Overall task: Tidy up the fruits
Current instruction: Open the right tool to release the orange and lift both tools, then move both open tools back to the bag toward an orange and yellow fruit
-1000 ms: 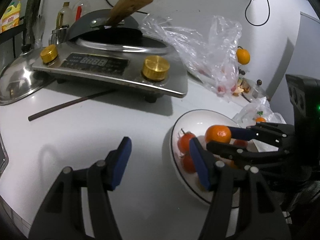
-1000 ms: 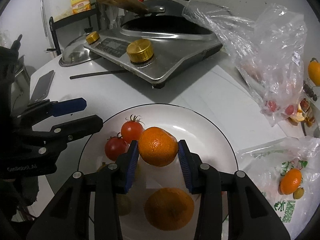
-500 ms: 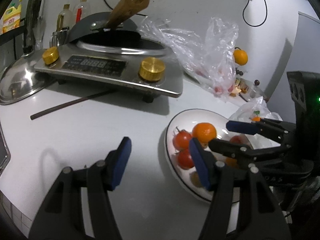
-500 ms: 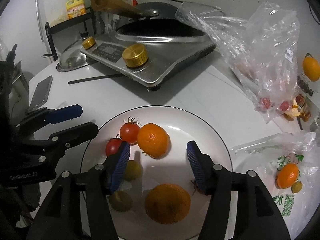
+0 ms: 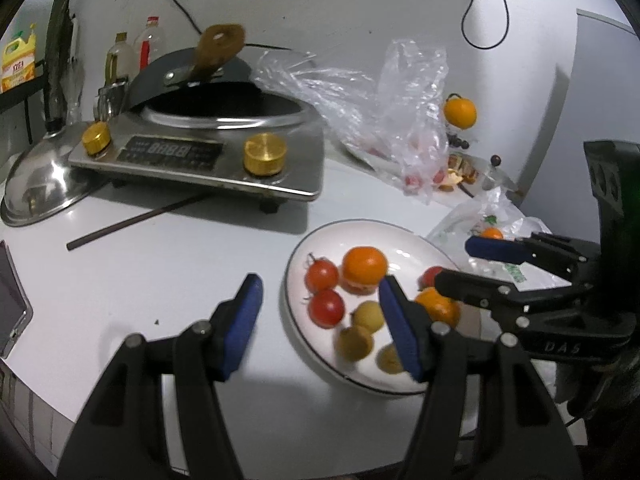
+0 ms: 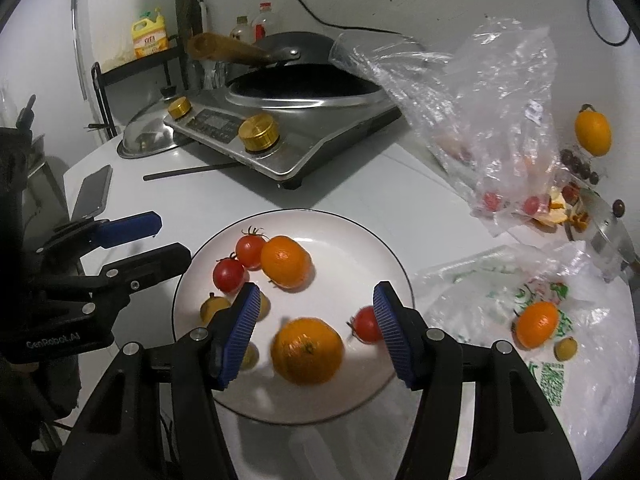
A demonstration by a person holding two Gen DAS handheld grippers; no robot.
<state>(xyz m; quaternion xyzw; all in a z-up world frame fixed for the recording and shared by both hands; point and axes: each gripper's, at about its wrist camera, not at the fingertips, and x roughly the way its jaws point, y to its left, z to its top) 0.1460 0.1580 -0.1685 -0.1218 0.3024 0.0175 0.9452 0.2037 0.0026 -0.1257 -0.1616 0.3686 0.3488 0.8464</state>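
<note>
A white plate (image 6: 360,240) (image 5: 396,236) on the white table holds two oranges, three cherry tomatoes and several small yellow fruits. The orange just set down (image 6: 285,262) (image 5: 364,269) lies beside two tomatoes (image 6: 249,251). A second orange (image 6: 307,350) lies between my right fingers. My right gripper (image 6: 314,336) is open and empty above the plate's near side. My left gripper (image 5: 320,320) is open and empty at the plate's left edge. Another orange (image 6: 536,324) lies on a plastic bag to the right.
An induction cooker with a wok (image 6: 296,128) stands at the back, a steel lid (image 6: 148,140) beside it. A chopstick (image 6: 192,171) and a phone (image 6: 94,192) lie on the table. A clear bag with tomatoes (image 6: 492,120) and an orange (image 6: 593,130) sit at right.
My right gripper opened and let go of the orange onto the plate, then drew back. The left gripper stayed open and pulled back a little.
</note>
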